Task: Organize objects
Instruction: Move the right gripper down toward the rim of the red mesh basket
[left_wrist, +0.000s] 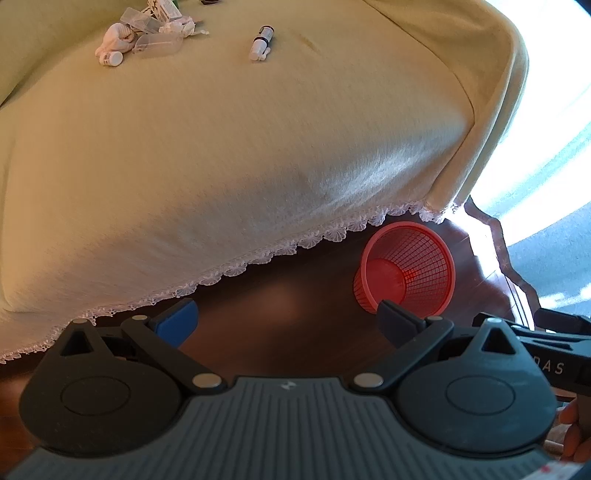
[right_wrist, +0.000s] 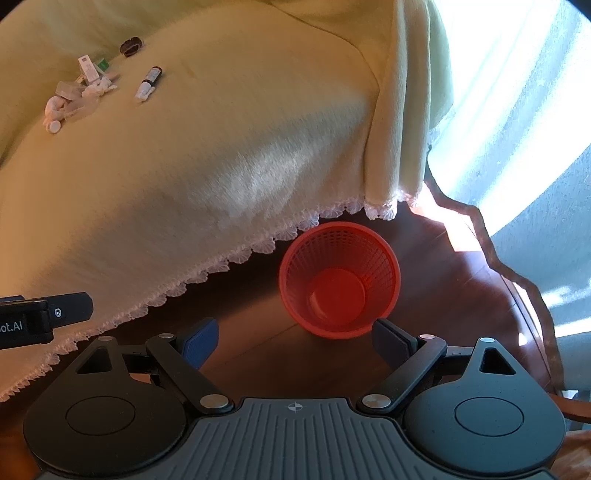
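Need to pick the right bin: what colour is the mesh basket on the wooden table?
Red; the mesh basket shows best in the right wrist view.

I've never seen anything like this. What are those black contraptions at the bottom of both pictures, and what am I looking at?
Those are two hand-held grippers, one in each of a person's hands, each carrying its own camera that looks forward along its jaws. One picture comes from the left gripper, the other from the right gripper. Both stand open and hold nothing. Ahead, a red plastic mesh basket sits empty on a dark wooden table. Behind it lies a pale yellow lace-edged cloth. On the cloth rest a small white-capped bottle and a pile of white packets and small items.
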